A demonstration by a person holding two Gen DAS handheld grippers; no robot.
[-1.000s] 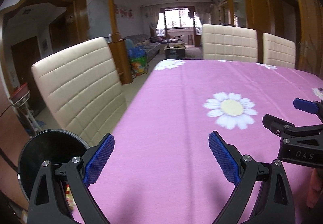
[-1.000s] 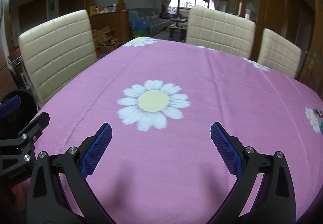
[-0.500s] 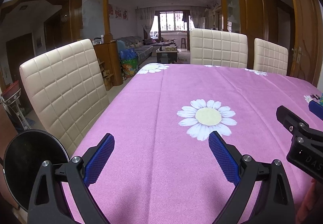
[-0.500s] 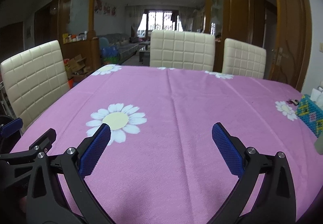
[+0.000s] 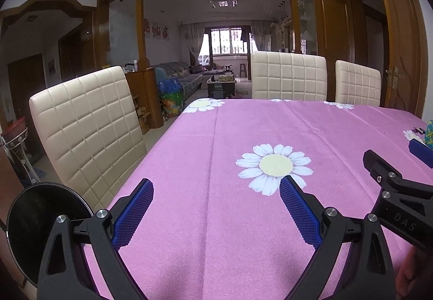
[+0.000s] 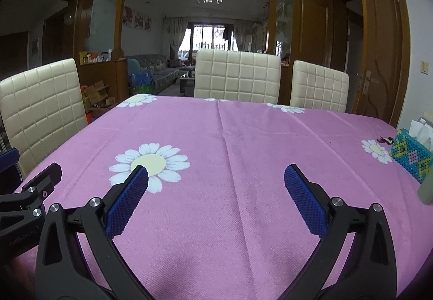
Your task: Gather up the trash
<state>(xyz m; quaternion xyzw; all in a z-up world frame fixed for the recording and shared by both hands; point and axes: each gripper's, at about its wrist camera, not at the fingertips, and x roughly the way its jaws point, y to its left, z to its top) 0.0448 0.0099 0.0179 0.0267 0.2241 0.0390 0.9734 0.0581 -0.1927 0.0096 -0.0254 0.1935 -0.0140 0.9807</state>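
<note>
Both grippers are wide open and holding nothing: the left gripper (image 5: 216,208) and right gripper (image 6: 216,194) hang side by side, level, low over the near end of the table (image 6: 243,232) with its pink daisy tablecloth. Each one shows up at the edge of the other's view.

Honestly there's no obvious trash on the cloth. The only candidate I can spot is a tiny dark scrap (image 6: 385,139) far right, sitting on a small daisy print just left of the beaded tissue box (image 6: 411,156). It's too small to tell what it is or which way its long side runs, could be a wrapper, could be a hair clip. A pale greenish object (image 6: 429,189) pokes in at the right edge too, mostly cut off.

So the thing lies forward and to the right of both, and the right one is clearly nearer. I'd send that one.

Room to move is great: open cloth in the middle, no clutter. Just mind the tissue box beside the scrap and the table's right edge past it. A black round bin (image 5: 40,227) sits off the near left corner below a cream chair (image 5: 86,132), probably the drop spot.
</note>
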